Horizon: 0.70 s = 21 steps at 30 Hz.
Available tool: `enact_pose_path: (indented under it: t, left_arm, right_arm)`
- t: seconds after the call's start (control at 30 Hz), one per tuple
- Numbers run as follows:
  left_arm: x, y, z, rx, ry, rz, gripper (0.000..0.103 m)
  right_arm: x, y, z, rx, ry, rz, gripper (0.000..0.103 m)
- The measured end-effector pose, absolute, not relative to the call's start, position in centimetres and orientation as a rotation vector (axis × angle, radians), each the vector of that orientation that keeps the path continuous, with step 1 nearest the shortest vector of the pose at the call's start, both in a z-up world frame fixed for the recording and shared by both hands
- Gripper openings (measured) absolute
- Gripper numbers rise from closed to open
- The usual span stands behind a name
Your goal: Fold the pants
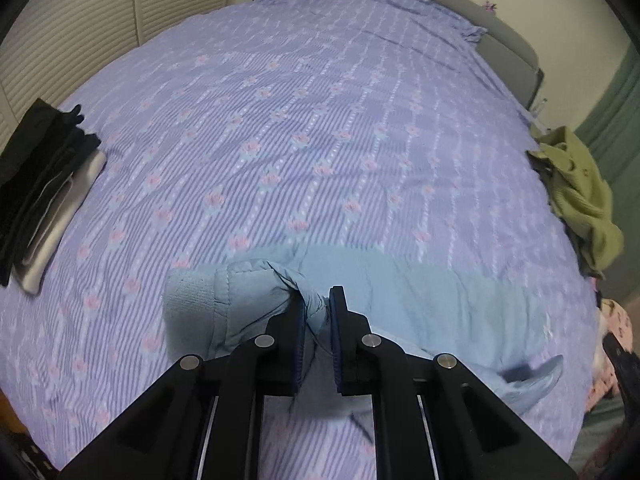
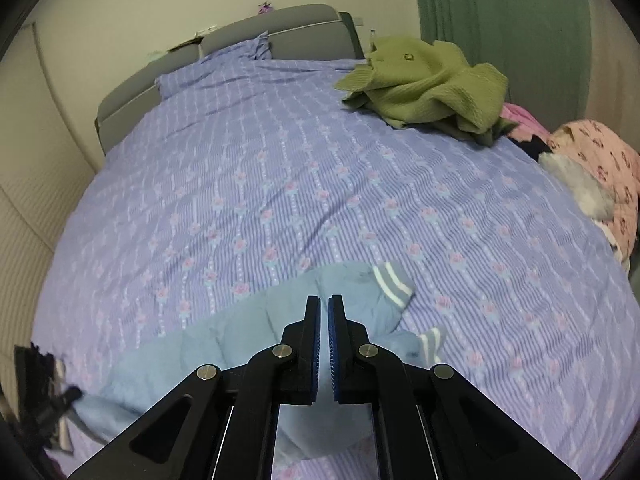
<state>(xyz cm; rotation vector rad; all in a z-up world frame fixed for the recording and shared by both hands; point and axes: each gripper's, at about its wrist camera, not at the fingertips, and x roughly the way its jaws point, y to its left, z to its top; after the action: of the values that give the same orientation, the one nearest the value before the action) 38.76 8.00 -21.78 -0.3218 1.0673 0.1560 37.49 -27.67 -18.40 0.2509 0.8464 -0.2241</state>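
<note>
left gripper [image 1: 320, 300]: low over the near edge of the bed, pointing toward 12; jaws clamped on a bunched fold of the pants [image 1: 440, 300] at the waistband end, cloth pinched up between the pads.
right gripper [image 2: 324, 308]: same low forward pose, over the leg end of the pants [image 2: 248, 328]; jaws nearly together with a thin gap, no cloth visible between the tips, can't tell if anything is caught lower down.
pants: light blue, soft, lying crosswise on the bedspread [image 1: 320, 120] along the near edge; ribbed waistband at 9 o'clock in the left view.
cuffs [image 2: 394, 282]: ribbed, with white stripes, at 1–3 o'clock of the right gripper tips; only sharp in the right view, a blurred stripe in the left.
bedspread: lilac, fine stripes with pink flower motifs, lightly wrinkled.
folded stack [image 1: 44, 192]: dark garments on top of a grey one, at 9 o'clock in the left view; the right view shows only a dark blurred edge.
green garment [image 2: 428, 84]: knitted, crumpled, at 1 o'clock in the right view.
pink patterned fabric [image 2: 596, 160]: heaped at 2–3 o'clock, mostly right view only.
headboard [image 2: 240, 44]: grey, padded, at 12.
</note>
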Motion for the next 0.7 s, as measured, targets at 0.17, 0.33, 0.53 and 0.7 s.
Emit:
enact_pose_path:
  t: [0.17,0.33,0.53,0.7]
  left_arm:
    - [42.3,7.4,-24.3,-0.255,1.155,0.228,0.019]
    - [42.8,5.7,-22.7,-0.117,1.114,0.151,0.075]
    - [40.4,3.1,-16.1,0.128,0.92,-0.117,0.101]
    - [44.1,-2.4,-15.6,0.293,0.935,-0.591,0.1]
  right_arm:
    - [38.2,-26.3,-19.7,0.112,0.893,-0.242,0.044]
    - [37.3,-26.4,-20.0,0.099,0.908,-0.203,0.048]
    - [35.2,-28.3,-19.6,0.175,0.912,-0.198,0.058]
    - [33.7,-29.0,-20.3,0.203,0.926,-0.198,0.058]
